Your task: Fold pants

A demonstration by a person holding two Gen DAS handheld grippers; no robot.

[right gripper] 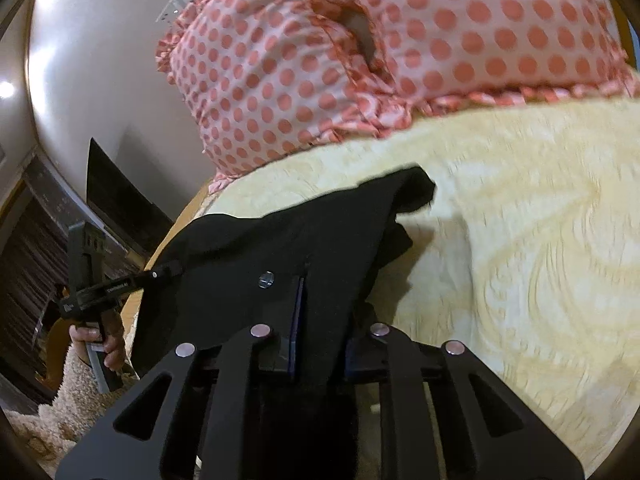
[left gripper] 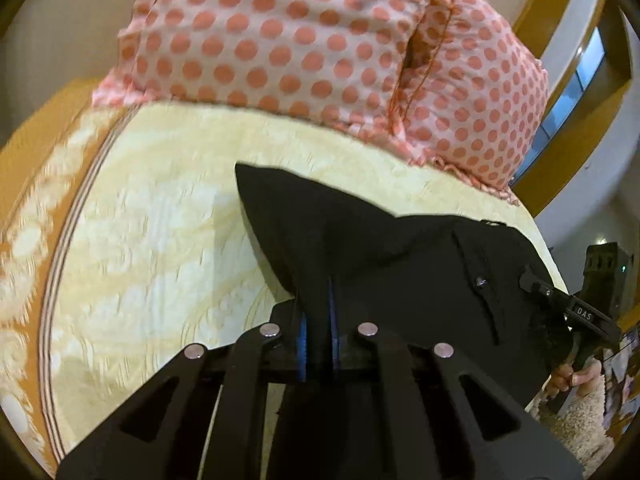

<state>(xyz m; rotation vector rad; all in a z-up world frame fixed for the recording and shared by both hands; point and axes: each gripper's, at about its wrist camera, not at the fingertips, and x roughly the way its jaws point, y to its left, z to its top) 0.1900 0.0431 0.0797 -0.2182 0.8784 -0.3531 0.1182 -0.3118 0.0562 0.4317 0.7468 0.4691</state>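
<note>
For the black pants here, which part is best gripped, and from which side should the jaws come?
Grip the black pants along their near edge, coming in low from the bed's near side. The left gripper and right gripper are each shut on that edge at separate spots, so the cloth hangs spread between them.

Pants [left gripper: 400,248] on bed [left gripper: 160,220], before pillows [left gripper: 300,40]

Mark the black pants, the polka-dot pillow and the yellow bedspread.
black pants [left gripper: 420,264]: left wrist view, cloth near the button.
polka-dot pillow [right gripper: 460,40]: right wrist view, dotted front face.
yellow bedspread [right gripper: 540,260]: right wrist view, bare patterned surface.
</note>
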